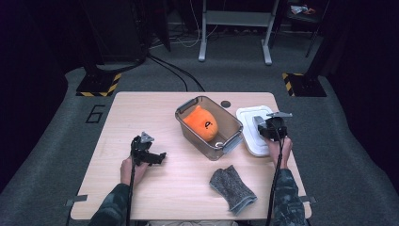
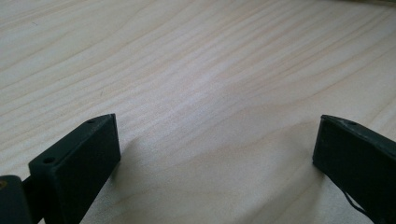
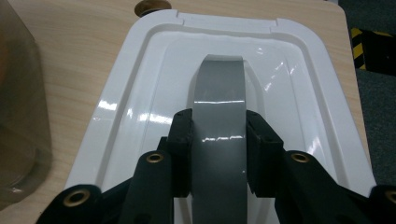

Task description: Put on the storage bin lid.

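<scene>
Dim, dark-edged room; glare streaks the white lid (image 3: 140,116) (close views soft).

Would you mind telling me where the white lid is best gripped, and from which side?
By the grey handle strap arching over the white lid: it stands proud of the flat top, so jaws from above can pinch its two sides, as the right gripper does now.

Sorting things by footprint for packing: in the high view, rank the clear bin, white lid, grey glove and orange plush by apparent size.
Largest to smallest:
1. clear bin
2. white lid
3. grey glove
4. orange plush
Lid and glove look close, so that pair is unsure.

Toy (image 1: 201,123) in bin (image 1: 234,123), lid (image 1: 248,136) right.
</scene>
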`<state>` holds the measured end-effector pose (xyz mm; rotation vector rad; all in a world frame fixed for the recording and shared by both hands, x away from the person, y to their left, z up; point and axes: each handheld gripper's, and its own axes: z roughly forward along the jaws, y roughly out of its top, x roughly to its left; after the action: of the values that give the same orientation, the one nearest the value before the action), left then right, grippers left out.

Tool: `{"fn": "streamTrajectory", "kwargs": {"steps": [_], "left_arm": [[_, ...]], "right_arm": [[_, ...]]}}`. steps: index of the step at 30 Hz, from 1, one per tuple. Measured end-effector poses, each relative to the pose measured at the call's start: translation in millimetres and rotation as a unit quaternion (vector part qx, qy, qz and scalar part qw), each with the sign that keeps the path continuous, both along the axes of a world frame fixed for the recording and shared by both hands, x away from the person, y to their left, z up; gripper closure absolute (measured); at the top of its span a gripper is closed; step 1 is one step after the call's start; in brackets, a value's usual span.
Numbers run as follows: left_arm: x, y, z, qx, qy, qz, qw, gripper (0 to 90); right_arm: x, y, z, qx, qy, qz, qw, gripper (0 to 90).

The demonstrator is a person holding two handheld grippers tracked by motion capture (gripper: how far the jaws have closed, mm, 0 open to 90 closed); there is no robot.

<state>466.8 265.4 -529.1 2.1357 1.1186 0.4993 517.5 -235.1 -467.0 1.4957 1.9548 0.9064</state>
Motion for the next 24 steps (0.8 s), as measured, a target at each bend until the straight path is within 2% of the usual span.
{"fn": "streamTrajectory", "kwargs": {"steps": [16,17,24], "left_arm": [[0.0,-0.1,-0.1,0.000,-0.001,0.001,1.0000,0.4],[-0.1,-0.2,-0.1,0.000,-0.001,0.001,1.0000,0.4],[-0.1,-0.1,0.0,0.001,0.000,0.001,1.0000,0.4]], "right_arm": [[-16.7,-12.5,23.4,-0.002,-0.012,0.011,0.9999,66.9],[-17.6,-14.0,27.1,0.003,-0.014,0.008,0.9999,67.0],[-20.5,-18.6,44.2,-0.006,-0.022,0.008,0.9997,67.0]]}}
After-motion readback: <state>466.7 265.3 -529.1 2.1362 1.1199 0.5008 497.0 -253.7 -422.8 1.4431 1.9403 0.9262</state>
